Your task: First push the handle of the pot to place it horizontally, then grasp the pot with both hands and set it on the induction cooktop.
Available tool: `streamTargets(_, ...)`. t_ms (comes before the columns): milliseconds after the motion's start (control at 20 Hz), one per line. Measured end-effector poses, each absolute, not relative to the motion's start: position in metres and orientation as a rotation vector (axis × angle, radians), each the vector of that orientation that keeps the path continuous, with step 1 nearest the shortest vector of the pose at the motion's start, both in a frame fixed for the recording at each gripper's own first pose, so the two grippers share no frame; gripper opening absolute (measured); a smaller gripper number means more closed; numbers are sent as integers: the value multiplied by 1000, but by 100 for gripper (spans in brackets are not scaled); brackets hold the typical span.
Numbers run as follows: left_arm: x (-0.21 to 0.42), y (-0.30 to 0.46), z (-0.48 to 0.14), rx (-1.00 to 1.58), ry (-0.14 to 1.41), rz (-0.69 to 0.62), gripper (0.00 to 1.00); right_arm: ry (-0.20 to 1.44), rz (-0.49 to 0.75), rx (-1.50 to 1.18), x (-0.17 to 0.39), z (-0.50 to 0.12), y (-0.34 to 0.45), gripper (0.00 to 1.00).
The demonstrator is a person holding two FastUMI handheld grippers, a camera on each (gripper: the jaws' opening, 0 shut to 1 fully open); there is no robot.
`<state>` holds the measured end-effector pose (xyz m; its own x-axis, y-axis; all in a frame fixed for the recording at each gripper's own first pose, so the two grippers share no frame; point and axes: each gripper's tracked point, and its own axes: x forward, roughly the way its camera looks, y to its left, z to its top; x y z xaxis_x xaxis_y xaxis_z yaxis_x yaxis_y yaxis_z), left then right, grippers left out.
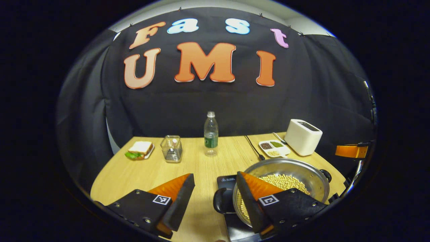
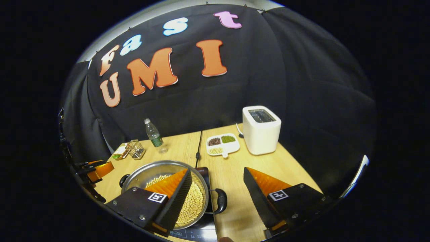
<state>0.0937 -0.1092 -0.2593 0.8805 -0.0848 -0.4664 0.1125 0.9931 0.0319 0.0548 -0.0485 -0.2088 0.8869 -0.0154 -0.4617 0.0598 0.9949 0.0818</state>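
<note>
Wooden table (image 1: 141,174) carries the pot (image 1: 295,176); both grippers' jaws hang wide open, empty, flanking its handles.

**Count of things on the worktop**

One pot (image 1: 285,178) of beans with two handles, one induction cooktop (image 1: 225,181), one water bottle (image 1: 211,133), one toaster (image 1: 303,136), one three-part dish (image 1: 273,148) of grains, one sandwich (image 1: 139,149), one clear glass holder (image 1: 171,148), one black cable (image 1: 252,146).
</note>
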Motion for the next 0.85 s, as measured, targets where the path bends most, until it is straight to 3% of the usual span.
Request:
streamTargets(150,94,-95,-204,62,369,-71,80,367,-41,75,51,-154,-53,100)
streamTargets(200,89,-91,-185,41,352,-63,80,334,-43,69,49,-138,-55,95)
streamTargets(500,71,-34,-73,8,161,30,80,180,-44,71,18,-62,-67,95)
streamTargets(700,53,1,-26,-30,114,59,79,115,-48,49,2,-30,-73,95)
streamTargets(750,49,12,-15,-21,95,79,79,102,-50,43,0,-24,-72,100)
streamTargets(850,42,21,-5,3,72,101,78,81,-45,43,-5,-15,-69,100)
